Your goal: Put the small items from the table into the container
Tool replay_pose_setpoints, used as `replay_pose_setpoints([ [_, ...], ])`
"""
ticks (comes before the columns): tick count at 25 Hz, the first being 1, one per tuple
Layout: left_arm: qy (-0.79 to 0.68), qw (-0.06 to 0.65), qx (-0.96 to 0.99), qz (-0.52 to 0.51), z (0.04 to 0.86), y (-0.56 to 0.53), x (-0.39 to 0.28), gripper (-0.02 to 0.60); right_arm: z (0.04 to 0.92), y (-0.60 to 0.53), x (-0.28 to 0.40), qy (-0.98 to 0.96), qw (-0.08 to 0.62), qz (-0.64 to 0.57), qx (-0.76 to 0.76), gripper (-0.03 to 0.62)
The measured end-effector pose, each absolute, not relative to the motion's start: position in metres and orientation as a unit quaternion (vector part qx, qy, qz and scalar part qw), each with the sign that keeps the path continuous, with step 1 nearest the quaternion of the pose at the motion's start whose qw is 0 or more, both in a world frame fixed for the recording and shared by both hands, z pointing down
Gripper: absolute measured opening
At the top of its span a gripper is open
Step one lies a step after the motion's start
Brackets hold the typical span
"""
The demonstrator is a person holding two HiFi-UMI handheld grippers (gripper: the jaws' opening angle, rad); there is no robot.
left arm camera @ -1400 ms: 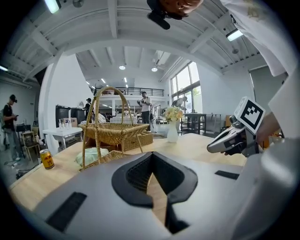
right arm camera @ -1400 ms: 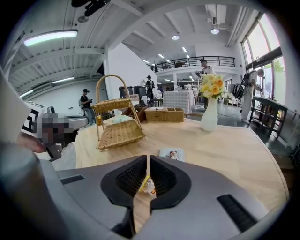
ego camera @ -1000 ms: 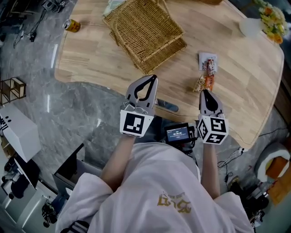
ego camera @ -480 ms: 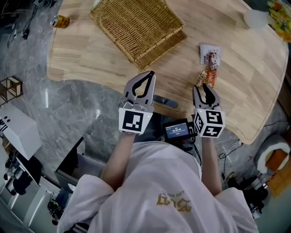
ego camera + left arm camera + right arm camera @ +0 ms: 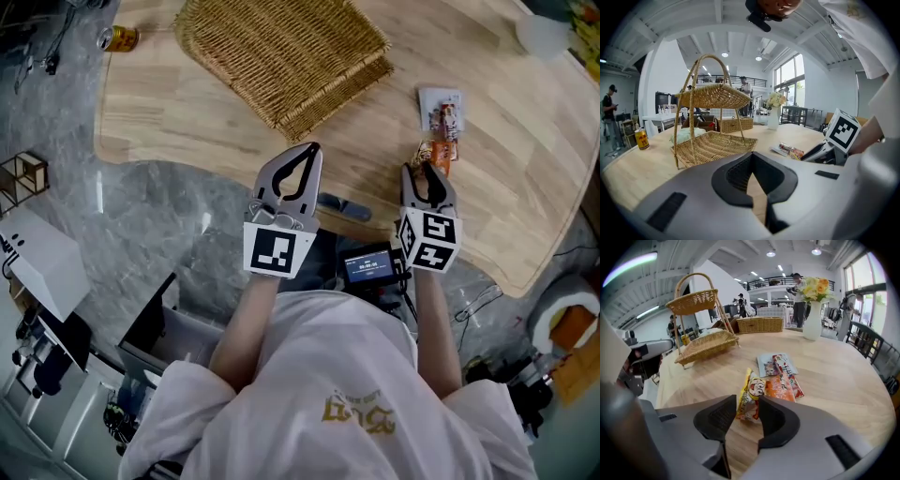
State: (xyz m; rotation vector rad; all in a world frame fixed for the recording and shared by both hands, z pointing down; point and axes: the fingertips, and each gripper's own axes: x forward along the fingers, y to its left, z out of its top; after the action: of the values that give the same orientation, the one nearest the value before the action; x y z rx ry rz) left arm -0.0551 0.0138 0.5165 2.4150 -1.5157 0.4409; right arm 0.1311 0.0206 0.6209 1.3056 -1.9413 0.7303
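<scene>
A two-tier wicker basket (image 5: 281, 47) (image 5: 712, 145) (image 5: 705, 345) stands at the far side of the wooden table (image 5: 187, 122). Snack packets lie at the right: a yellow one (image 5: 750, 399) beside an orange one (image 5: 780, 387), both small in the head view (image 5: 433, 153), and beyond them a red stick on a pale packet (image 5: 441, 108) (image 5: 776, 364). My right gripper (image 5: 427, 173) (image 5: 747, 404) tilts down at the yellow packet. Its jaws are opening, with the packet's near end between them, unpressed. My left gripper (image 5: 314, 148) (image 5: 752, 157) is shut and empty at the table's near edge.
A drink can (image 5: 120, 37) (image 5: 642, 139) sits at the table's far left corner. A vase of flowers (image 5: 813, 310) (image 5: 774, 117) stands at the far right. A dark flat object (image 5: 342, 206) lies on the near edge between the grippers. Grey floor lies left of the table.
My right gripper's jaws went from shut to wide open as it came down onto the near snack packets. My left gripper sank a little and stayed shut.
</scene>
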Motion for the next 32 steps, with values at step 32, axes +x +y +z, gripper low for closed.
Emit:
replay_pose_setpoints([
  [32, -0.526, 0.094, 0.834, 0.136, 0.486, 0.012, -0.068, -0.006, 0.566, 0.006, 0.122, -0.765, 0.285, 0.254, 0.519, 0.023],
])
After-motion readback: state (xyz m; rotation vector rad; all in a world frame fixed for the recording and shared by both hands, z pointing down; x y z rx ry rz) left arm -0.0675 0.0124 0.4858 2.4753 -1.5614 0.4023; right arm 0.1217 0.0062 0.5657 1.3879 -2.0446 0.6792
